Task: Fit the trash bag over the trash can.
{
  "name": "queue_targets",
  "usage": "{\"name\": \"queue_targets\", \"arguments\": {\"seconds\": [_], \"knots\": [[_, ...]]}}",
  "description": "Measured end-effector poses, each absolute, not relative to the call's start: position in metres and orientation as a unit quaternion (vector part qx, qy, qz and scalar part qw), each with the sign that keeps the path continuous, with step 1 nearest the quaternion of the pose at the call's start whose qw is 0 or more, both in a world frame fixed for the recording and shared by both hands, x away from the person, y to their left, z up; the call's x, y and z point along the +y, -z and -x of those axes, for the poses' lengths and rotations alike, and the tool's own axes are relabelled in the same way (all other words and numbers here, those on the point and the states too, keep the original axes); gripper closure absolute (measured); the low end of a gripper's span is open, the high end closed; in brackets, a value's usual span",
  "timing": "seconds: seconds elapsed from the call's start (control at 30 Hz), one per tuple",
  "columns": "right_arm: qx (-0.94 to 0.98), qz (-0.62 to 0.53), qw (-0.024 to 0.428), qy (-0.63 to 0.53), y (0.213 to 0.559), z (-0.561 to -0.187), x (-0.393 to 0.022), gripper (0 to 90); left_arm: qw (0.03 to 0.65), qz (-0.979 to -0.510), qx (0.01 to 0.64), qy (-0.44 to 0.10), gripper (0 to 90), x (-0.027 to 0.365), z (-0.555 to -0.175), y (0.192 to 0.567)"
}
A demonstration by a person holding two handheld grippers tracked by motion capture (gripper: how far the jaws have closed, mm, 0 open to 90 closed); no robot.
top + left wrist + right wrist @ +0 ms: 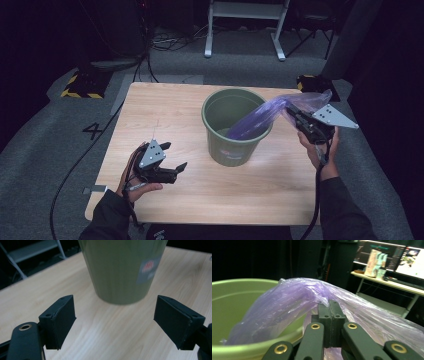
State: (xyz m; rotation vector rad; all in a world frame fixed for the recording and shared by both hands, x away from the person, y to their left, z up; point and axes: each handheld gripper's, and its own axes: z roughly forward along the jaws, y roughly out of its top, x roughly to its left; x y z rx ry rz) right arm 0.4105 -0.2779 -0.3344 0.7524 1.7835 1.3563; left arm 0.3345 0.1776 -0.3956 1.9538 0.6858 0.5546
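Note:
A green plastic bin (pixel 235 129) stands upright in the middle of the wooden table (pixel 165 110). A thin purple plastic bag (pixel 265 116) stretches from inside the bin, over its right rim, up to my right gripper (pixel 294 114), which is shut on the bag's edge. In the right gripper view the jaws are pressed together on the bag (pixel 294 300) above the bin's rim (pixel 244 283). My left gripper (pixel 174 159) rests low on the table left of the bin, open and holding nothing. In the left gripper view its gripper (pixel 115 320) faces the bin's base (pixel 120 272).
Beyond the table lies grey carpet with black cables (pixel 95 145) and a white metal frame (pixel 245 25). A yellow-black striped block (pixel 82 85) sits at the far left. A desk with monitors (pixel 402 260) stands in the dark background of the right gripper view.

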Motion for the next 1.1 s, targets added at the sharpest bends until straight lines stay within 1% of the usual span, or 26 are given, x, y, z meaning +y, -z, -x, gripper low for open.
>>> {"name": "queue_targets", "arguments": {"seconds": [0.03, 0.07, 0.2, 0.27, 0.3, 0.33, 0.37, 0.4, 0.43, 0.5, 0.8, 0.87, 0.93, 1.1], "knots": [[0.698, -0.295, 0.379, -0.531, 0.334, -0.411, -0.278, 90.0, 0.479, -0.8, 0.281, -0.227, 16.7, 0.178, -0.335, 0.396], [0.709, -0.283, 0.378, -0.524, 0.337, -0.407, -0.273, 90.0, 0.492, -0.796, 0.272, -0.224, 16.7, 0.173, -0.336, 0.385], [0.718, -0.271, 0.373, -0.521, 0.34, -0.402, -0.264, 90.0, 0.494, -0.799, 0.255, -0.231, 16.6, 0.162, -0.337, 0.373], [0.723, -0.266, 0.367, -0.522, 0.341, -0.401, -0.261, 90.0, 0.495, -0.803, 0.244, -0.226, 16.7, 0.15, -0.341, 0.363], [0.723, -0.266, 0.367, -0.522, 0.341, -0.401, -0.261, 90.0, 0.495, -0.803, 0.244, -0.226, 16.7, 0.15, -0.341, 0.363], [0.727, -0.261, 0.363, -0.521, 0.341, -0.4, -0.258, 90.0, 0.499, -0.801, 0.237, -0.233, 16.8, 0.142, -0.342, 0.359], [0.727, -0.261, 0.363, -0.521, 0.341, -0.4, -0.258, 90.0, 0.499, -0.801, 0.237, -0.233, 18.2, 0.142, -0.342, 0.359], [0.728, -0.259, 0.36, -0.522, 0.342, -0.399, -0.256, 90.0, 0.501, -0.796, 0.231, -0.249, 18.2, 0.137, -0.342, 0.357], [0.731, -0.255, 0.355, -0.524, 0.343, -0.399, -0.254, 89.9, 0.502, -0.797, 0.229, -0.247, 19.9, 0.134, -0.343, 0.356], [0.735, -0.251, 0.352, -0.523, 0.344, -0.398, -0.252, 89.9, 0.517, -0.792, 0.228, -0.23, 20.4, 0.126, -0.348, 0.348], [0.747, -0.239, 0.344, -0.516, 0.341, -0.399, -0.244, 89.7, 0.512, -0.793, 0.222, -0.245, 20.7, 0.11, -0.372, 0.324], [0.749, -0.239, 0.343, -0.515, 0.339, -0.401, -0.242, 89.7, 0.525, -0.785, 0.232, -0.232, 20.3, 0.11, -0.386, 0.315], [0.751, -0.237, 0.337, -0.516, 0.339, -0.402, -0.241, 89.7, 0.53, -0.788, 0.224, -0.219, 19.7, 0.108, -0.392, 0.31], [0.755, -0.238, 0.334, -0.512, 0.337, -0.408, -0.237, 89.6, 0.519, -0.803, 0.2, -0.216, 18.2, 0.094, -0.396, 0.301]]}}
